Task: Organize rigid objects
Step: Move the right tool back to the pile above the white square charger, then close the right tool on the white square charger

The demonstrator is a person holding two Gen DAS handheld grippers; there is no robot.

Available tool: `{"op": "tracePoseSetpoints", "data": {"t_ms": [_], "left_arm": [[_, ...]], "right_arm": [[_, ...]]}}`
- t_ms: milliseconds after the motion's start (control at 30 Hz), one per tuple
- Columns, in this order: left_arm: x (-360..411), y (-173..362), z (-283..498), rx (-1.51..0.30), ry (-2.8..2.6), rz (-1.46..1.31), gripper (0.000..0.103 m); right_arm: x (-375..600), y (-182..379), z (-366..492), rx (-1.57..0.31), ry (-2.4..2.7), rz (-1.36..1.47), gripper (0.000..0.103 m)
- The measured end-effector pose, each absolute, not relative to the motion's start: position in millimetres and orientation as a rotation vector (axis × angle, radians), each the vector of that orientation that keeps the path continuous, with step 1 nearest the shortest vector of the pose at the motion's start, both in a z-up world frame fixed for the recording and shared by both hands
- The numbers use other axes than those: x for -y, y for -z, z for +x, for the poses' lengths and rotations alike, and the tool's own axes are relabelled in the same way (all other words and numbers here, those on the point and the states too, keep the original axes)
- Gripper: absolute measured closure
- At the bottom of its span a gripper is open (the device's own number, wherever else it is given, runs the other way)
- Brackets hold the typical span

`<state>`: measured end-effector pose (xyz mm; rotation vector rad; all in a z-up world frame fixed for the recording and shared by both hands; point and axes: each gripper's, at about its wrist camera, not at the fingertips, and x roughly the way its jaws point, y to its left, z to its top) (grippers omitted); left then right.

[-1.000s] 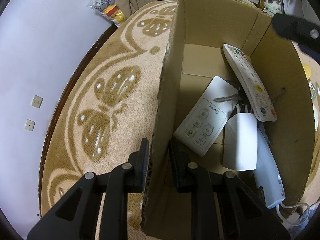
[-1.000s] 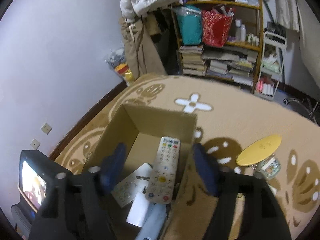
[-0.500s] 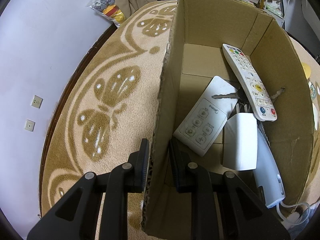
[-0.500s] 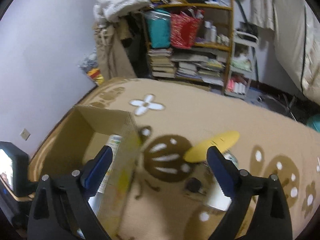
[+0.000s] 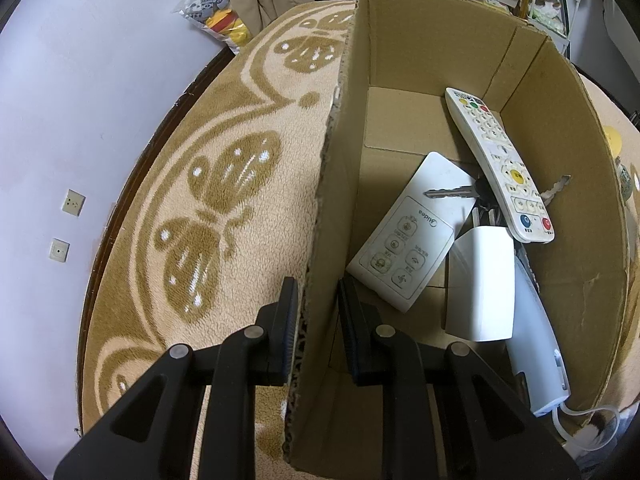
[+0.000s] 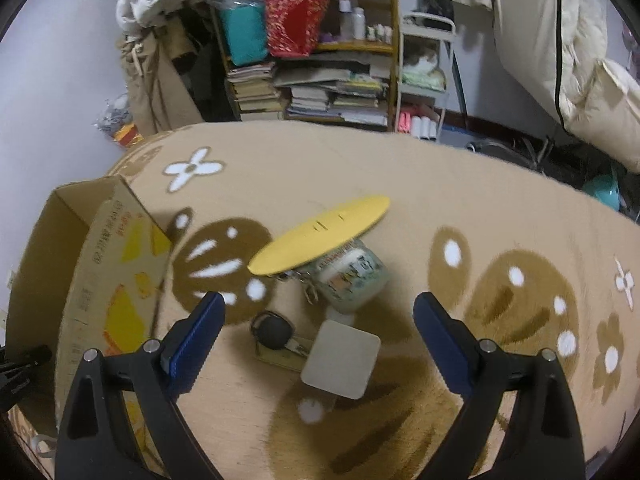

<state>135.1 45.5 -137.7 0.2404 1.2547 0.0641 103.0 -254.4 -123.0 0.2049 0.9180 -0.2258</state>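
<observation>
The left gripper (image 5: 316, 312) straddles the near wall of the box (image 5: 400, 40), one finger outside and one inside, pinching the cardboard — apparently steadying it. Inside, nearest the gripper, lie a white block (image 5: 480, 284) and a pale handled device (image 5: 536, 344) with a cord; beyond them a flat white remote (image 5: 412, 232), a key (image 5: 448, 193) resting on it, and a long button remote (image 5: 500, 164) leaning toward the far right wall. So part of the sorting looks done.

The right gripper (image 6: 316, 340) hangs over the rug (image 6: 440, 184) with its fingers spread wide and nothing between them. Below it, nearest, sits a grey square pad (image 6: 340, 360), touching a black car key (image 6: 274, 332) just to its left. Farther on stands a jar (image 6: 348, 276) with a yellow disc (image 6: 320, 234) tilted on top.

Those loose items are what remains, by this reading — roughly half the job. The pad or the car key seems the likeliest next pick, being directly under the open fingers.
</observation>
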Motion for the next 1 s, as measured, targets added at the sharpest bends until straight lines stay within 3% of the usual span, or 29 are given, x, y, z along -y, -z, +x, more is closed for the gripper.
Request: {"op": "tracePoseSetpoints", "data": {"t_ms": [267,400,467,533,700,767,1000], "left_arm": [[-46.1,137.5,134.5,-1.255,-0.063,0.241,0.083],[-46.2,137.5,134.5,-1.255,-0.063,0.243,0.083],[-45.8,137.6,134.8,-1.255,-0.063,0.247,0.082],[-45.4,137.6,135.0,-1.254,-0.064,0.250,0.082],[-44.8,138.0,135.2,-1.255,-0.064,0.249,0.082],[-45.1,137.9,135.1,-1.254,-0.064,0.251,0.082],[-45.4,138.9,135.5,-1.254,-0.064,0.252,0.082]], "right_arm": [[268.6,149.5,98.2,-0.943,0.230,0.260,0.003],[274.6,166.2,98.5,-0.980,0.225,0.316,0.018],[277.4,174.7,97.5,-0.991,0.230,0.347,0.019],[280.2,182.5,97.1,-1.009,0.241,0.367,0.033],[282.9,190.0,93.7,-1.022,0.239,0.400,0.038],[282.7,188.0,90.9,-1.012,0.243,0.397,0.050],[275.0,181.0,83.7,-0.970,0.269,0.392,0.052]]}}
